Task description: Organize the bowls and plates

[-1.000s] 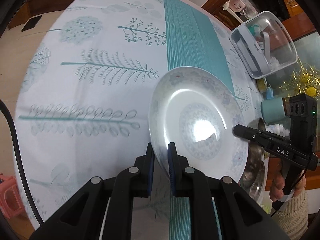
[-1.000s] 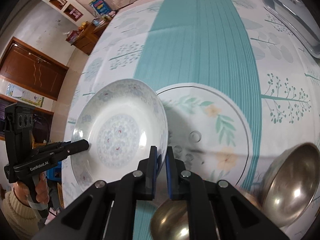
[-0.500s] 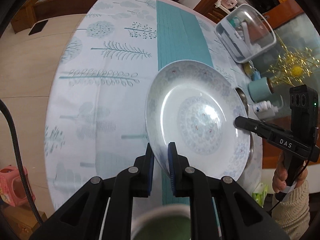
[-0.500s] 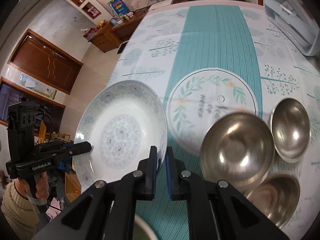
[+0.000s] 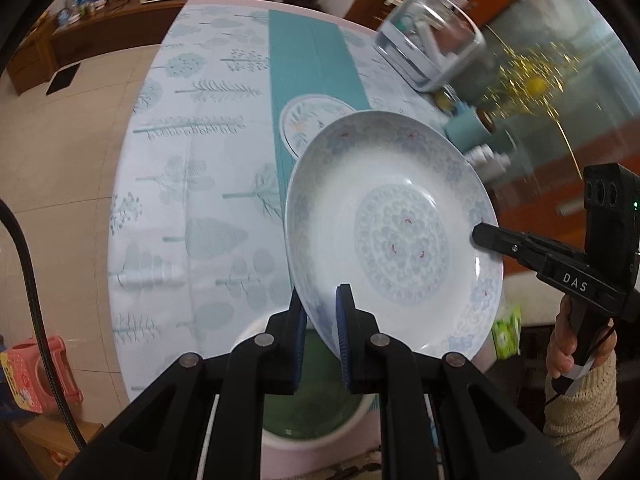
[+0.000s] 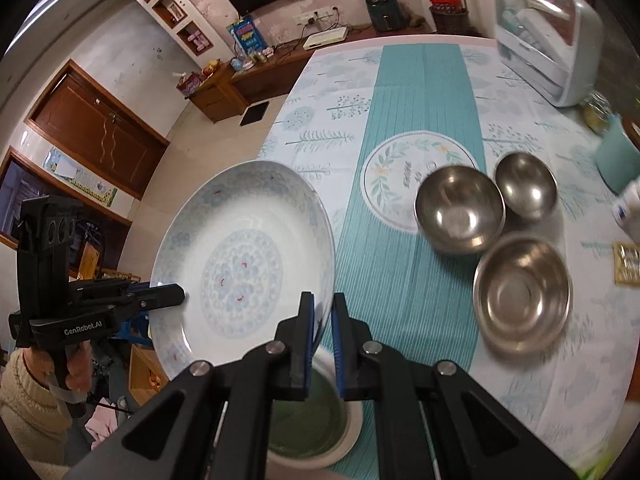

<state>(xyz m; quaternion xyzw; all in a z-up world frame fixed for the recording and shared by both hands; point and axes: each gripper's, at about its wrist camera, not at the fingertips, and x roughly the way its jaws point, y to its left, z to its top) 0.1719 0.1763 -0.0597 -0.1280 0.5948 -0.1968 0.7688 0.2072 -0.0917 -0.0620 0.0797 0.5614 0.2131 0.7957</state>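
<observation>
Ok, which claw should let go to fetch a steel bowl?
Right, probably. The steel bowls sit in open view on the right claw's side, while from the left claw the patterned plate hides them. Both claws are shut on that plate's rim.

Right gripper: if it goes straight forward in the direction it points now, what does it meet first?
The right gripper is shut on the patterned plate, so the plate moves along. Beyond it, the teal tablecloth probably comes first; depth is unclear.

you've lifted the plate higher off the bench; a green-glazed bowl, apparently, now shows beneath it.
</observation>
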